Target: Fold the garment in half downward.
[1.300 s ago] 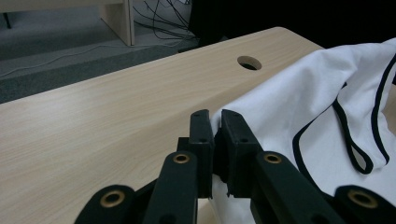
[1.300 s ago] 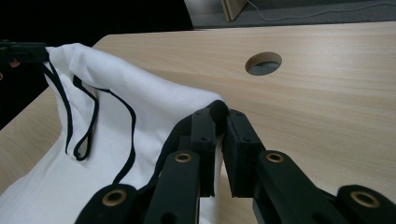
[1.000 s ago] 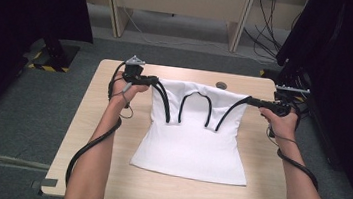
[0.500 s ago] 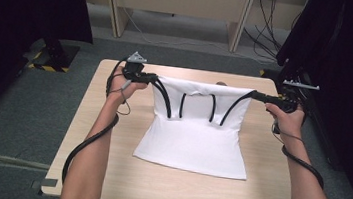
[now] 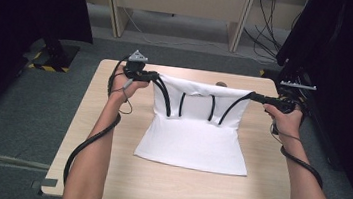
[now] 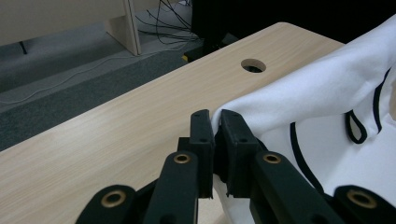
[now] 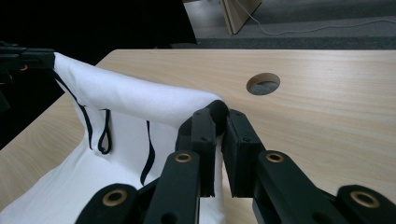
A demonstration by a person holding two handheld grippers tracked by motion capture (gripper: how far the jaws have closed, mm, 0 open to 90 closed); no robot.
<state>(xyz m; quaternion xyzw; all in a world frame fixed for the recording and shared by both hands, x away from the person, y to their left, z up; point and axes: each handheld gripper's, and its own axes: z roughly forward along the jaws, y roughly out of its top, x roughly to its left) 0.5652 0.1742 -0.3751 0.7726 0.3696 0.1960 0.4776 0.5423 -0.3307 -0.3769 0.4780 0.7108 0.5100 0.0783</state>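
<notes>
A white sleeveless garment (image 5: 195, 142) with black trim hangs by its top edge between my two grippers, and its lower half lies flat on the wooden table (image 5: 106, 172). My left gripper (image 5: 156, 77) is shut on the garment's left top corner. In the left gripper view the jaws (image 6: 215, 119) pinch the white cloth (image 6: 327, 88). My right gripper (image 5: 253, 94) is shut on the right top corner. The right gripper view has its jaws (image 7: 217, 114) clamped on a black-edged fold of the cloth (image 7: 130, 95), with the left gripper (image 7: 28, 58) at the far end.
A round cable hole (image 5: 221, 84) sits in the table just behind the garment's raised edge. Dark curtains stand to both sides, and desk legs and cables lie on the floor beyond the table. Bare tabletop shows left, right and in front of the garment.
The top edge of the garment is stretched a little tauter and its hem has slid slightly away from the table's front edge. Both hands have hardly moved.
</notes>
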